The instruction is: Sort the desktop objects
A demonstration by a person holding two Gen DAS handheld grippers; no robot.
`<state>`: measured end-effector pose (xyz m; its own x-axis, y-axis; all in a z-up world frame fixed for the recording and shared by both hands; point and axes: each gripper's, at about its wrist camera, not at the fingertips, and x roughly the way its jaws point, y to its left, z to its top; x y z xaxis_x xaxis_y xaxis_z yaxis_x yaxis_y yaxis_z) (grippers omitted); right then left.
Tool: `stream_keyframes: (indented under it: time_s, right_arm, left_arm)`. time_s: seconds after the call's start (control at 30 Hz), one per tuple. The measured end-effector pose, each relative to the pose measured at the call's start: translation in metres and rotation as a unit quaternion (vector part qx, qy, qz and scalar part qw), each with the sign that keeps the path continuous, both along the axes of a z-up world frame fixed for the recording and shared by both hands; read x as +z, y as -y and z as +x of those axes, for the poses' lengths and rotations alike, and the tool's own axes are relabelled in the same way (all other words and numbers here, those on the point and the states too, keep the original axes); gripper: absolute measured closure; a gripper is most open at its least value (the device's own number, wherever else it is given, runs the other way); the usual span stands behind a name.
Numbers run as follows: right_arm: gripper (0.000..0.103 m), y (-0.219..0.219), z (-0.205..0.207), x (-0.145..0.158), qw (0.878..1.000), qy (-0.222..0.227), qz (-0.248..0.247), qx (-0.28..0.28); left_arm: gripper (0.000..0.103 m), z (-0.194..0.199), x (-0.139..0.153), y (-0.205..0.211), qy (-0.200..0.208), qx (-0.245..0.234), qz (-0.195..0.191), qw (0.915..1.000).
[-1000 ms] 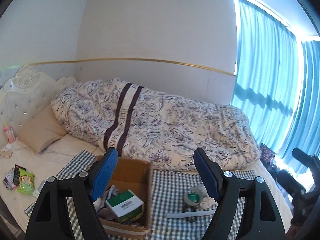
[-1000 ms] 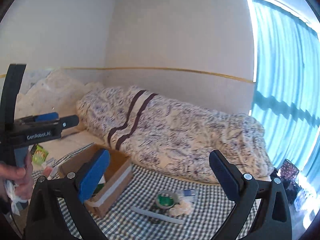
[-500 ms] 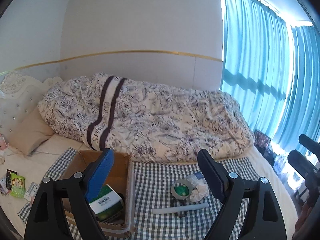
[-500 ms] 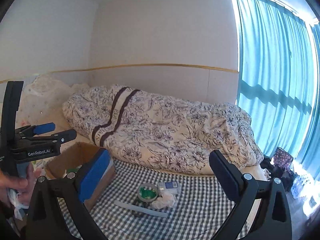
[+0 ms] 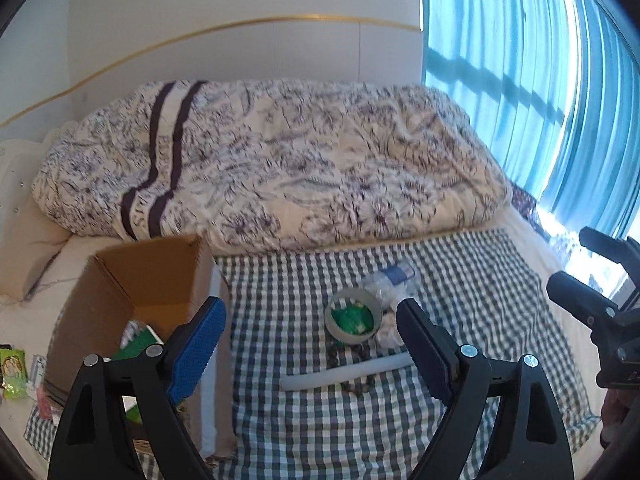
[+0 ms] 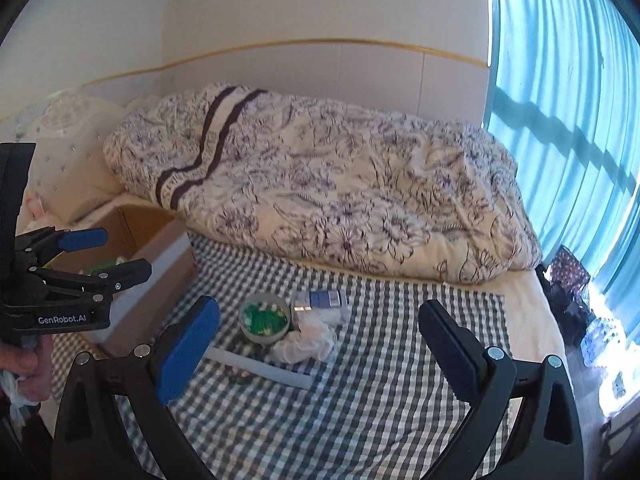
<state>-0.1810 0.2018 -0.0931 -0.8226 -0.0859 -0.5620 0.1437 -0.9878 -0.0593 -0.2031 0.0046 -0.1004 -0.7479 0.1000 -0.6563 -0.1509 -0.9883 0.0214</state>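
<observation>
Swinging down toward the tape roll point(image 5: 353, 317) beside the cardboard box point(image 5: 152, 276), both grippers — left gripper point(image 5: 308, 338), right gripper point(image 6: 320, 340) — are hanging spread wide, empty, next pick coming.

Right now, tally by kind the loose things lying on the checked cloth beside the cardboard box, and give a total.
Grey tape roll with green inside: 1
Clear plastic bottle with blue label: 1
Crumpled white tissue wad: 1
Long pale grey flat strip: 1
Cluster of small dark beads: 1, individual beads too small to count
Total: 5
</observation>
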Motion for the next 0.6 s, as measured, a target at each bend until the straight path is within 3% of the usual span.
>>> stream_keyframes:
  time_s: [0.2, 0.4, 0.6]
  right_arm:
    - [0.003, -0.007, -0.034, -0.045, 0.999, 0.053, 0.006, 0.006]
    - [0.003, -0.008, -0.064, -0.089, 0.995, 0.097, 0.01, 0.015]
    - [0.003, -0.007, -0.091, -0.12, 0.992, 0.127, 0.008, 0.015]
  left_arm:
    - [0.013, -0.023, -0.056, -0.013, 0.064, -0.023, -0.005, 0.9977]
    - [0.013, -0.044, -0.12, -0.022, 0.134, -0.038, -0.004, 0.9902]
    - [0.013, -0.059, -0.165, -0.027, 0.181, -0.045, 0.009, 0.9824]
